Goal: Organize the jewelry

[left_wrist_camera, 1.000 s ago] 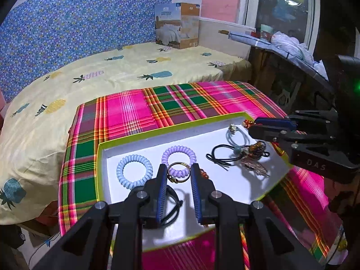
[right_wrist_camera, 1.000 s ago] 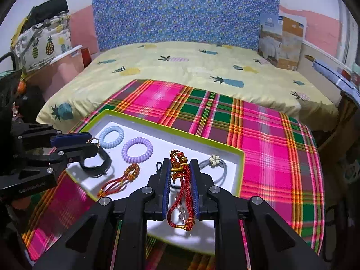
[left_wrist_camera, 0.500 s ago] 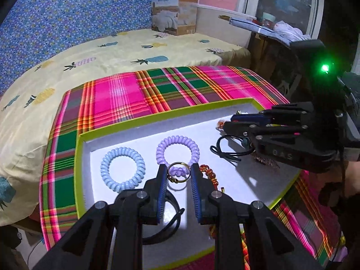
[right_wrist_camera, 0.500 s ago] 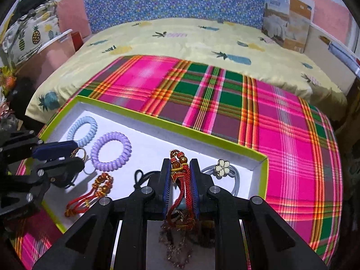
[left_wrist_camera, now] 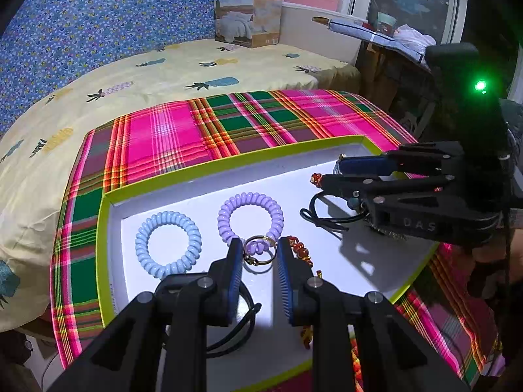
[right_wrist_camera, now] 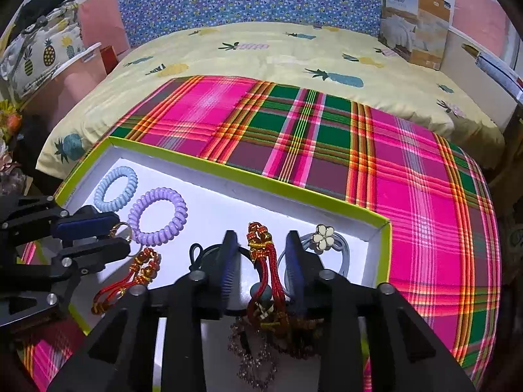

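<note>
Gripped in the left hand-held gripper (left_wrist_camera: 260, 254): a small gold metal ring (left_wrist_camera: 260, 250), pinched edge to edge between the blue pads, low over the white floor of the shallow lime-rimmed tray (left_wrist_camera: 228, 160), toward its near edge. Lay just beyond the ring, almost touching it: a lilac spiral plastic hair coil (left_wrist_camera: 250, 215), with a pale blue spiral coil (left_wrist_camera: 168, 240) beside it toward the tray's left edge.

At the tray's right end, was letting go with the right hand-held gripper (right_wrist_camera: 260, 261): jaws opening, pads off the red knotted cord bracelet with gold beads (right_wrist_camera: 261, 251), which rested on the tray floor between them. Ran lengthwise along the fingers, near to far, knotted end farthest, tail end on a heap of dark cords and chains at the near edge. Probably called for a straight lift or pull back along that axis, so as not to drag the cord sideways. Sat just right of the far fingertip, near the tray's far right corner: a grey elastic with a cream flower (right_wrist_camera: 322, 236).
</note>
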A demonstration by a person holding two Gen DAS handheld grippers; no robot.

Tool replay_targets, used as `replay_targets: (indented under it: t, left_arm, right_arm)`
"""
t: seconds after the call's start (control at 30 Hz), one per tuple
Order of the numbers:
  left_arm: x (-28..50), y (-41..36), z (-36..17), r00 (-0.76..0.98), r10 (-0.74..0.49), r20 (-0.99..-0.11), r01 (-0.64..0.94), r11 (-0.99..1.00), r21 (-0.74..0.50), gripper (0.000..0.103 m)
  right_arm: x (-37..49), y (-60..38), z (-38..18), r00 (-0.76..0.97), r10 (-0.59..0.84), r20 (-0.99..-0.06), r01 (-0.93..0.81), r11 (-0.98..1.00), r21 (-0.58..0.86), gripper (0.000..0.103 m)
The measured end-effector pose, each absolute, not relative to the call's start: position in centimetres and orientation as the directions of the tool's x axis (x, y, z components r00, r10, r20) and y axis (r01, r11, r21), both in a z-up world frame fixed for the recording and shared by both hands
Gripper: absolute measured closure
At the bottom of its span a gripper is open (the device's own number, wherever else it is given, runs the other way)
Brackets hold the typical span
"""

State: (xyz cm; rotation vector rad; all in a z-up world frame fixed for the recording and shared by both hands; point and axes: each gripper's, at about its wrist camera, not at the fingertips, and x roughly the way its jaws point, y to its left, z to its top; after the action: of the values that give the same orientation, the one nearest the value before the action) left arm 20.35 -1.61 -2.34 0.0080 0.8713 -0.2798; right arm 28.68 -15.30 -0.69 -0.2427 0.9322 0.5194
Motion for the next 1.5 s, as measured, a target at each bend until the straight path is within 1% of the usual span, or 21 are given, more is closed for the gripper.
replay_targets:
  t: [0.23,0.43,0.87,1.23,1.5]
  left_arm:
    - [20.1,-1.8,-2.1,0.605,-0.239,-0.760,0.246,0.963,-0.107,0.079]
    - [18.7,-1.3,-1.1,0.629,-0.222,-0.745,0.228,0.969,-0.097,0.078]
    - [11.8,-0.2,1.1,0.683,-0.157,-0.713,0.139,0.987,-0.085,0.078]
    - [6.0,0.3,2.5,0.716,-0.120,-0.688,0.068,0.992,-0.102,0.078]
    - [3.3,0.0,2.6,0.724,-0.103,-0.682,0.039,0.993,-0.108,0.078]
  right_arm:
    - [27.6,-15.8,0.6,0.504,0.331,-0.798,-0.517,0.855,0.028,0.071]
    - [25.9,-16.9,2.1,0.532,0.342,-0.774,-0.495,0.868,0.043,0.071]
    - [17.8,-19.8,5.0,0.589,0.365,-0.721,-0.456,0.887,0.076,0.071]
    - [11.0,-20.5,5.4,0.626,0.332,-0.706,-0.424,0.904,0.050,0.071]
    - [7.3,-21.1,5.4,0.643,0.309,-0.701,-0.402,0.915,0.034,0.071]
